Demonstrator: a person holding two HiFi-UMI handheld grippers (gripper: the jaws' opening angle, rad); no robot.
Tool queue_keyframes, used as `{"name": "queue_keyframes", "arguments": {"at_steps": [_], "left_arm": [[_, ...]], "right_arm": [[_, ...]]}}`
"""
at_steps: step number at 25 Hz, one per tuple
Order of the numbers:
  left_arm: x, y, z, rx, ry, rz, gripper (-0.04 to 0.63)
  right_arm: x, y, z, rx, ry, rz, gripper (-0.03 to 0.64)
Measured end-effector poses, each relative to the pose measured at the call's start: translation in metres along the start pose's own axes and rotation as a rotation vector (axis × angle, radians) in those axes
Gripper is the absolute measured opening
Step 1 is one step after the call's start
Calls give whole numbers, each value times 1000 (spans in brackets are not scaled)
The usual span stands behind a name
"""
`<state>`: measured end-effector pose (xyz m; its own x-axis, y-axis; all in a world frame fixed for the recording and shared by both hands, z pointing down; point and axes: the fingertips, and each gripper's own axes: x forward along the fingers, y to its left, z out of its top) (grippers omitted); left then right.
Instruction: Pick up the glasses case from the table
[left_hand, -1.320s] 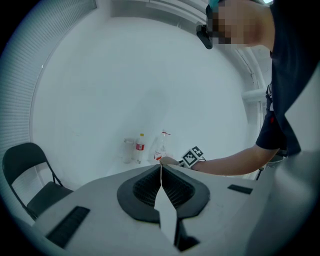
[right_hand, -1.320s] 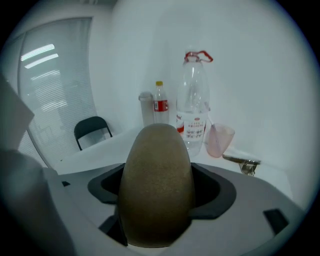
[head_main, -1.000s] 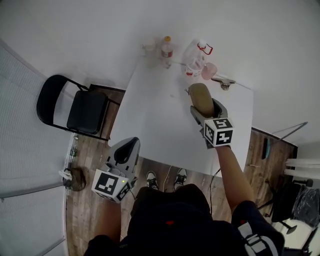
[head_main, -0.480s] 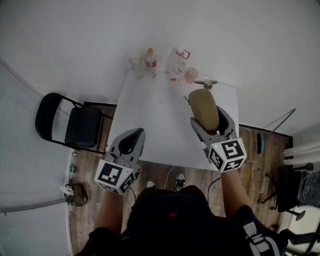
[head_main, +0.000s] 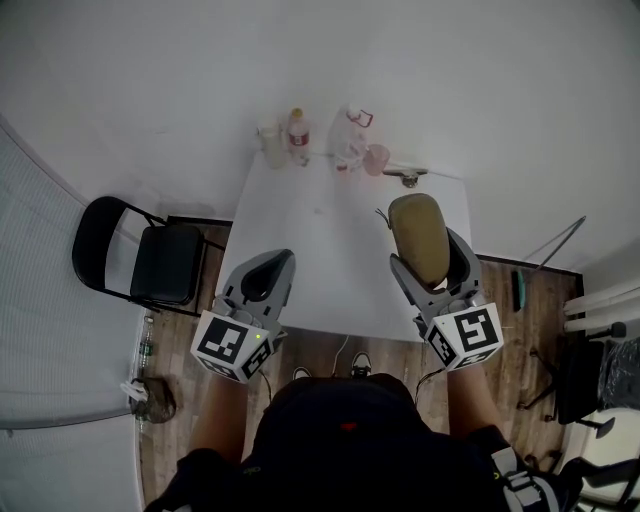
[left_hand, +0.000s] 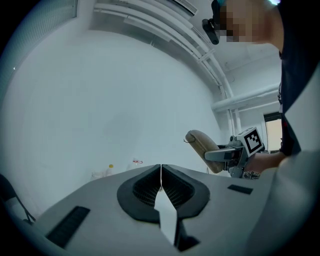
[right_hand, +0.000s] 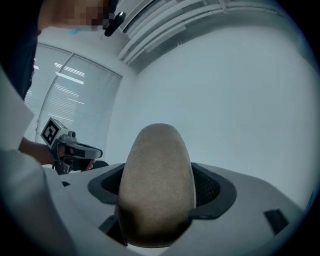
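Observation:
The glasses case (head_main: 419, 238) is a tan, oval, felt-like case. My right gripper (head_main: 428, 262) is shut on it and holds it up off the white table (head_main: 330, 250), above the table's right side. In the right gripper view the glasses case (right_hand: 157, 185) fills the gap between the jaws and juts out past them. My left gripper (head_main: 262, 282) hangs over the table's near left edge, shut with nothing in it. In the left gripper view the left gripper (left_hand: 161, 180) has its jaws pressed together, and the glasses case (left_hand: 203, 148) shows at the right.
At the table's far edge stand a bottle with a yellow cap (head_main: 297, 132), a clear cup (head_main: 269, 143), a clear jug with a red handle (head_main: 352, 135), a pink cup (head_main: 376, 158) and a metal clamp (head_main: 408, 175). A black folding chair (head_main: 150, 258) is on the left.
My right gripper has lifted the glasses case and drawn it back toward me. My left gripper rose and moved forward over the table's near edge.

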<state>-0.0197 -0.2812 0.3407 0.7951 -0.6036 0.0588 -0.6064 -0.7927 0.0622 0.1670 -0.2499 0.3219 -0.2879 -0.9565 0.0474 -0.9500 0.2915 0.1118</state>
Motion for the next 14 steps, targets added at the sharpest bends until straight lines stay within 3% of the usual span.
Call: {"name": "queue_keyframes", "arguments": {"at_steps": [14], "left_arm": [[-5, -7, 12, 11, -26, -4, 23]], "right_arm": [[1, 4, 12, 30, -24, 26, 388]]}}
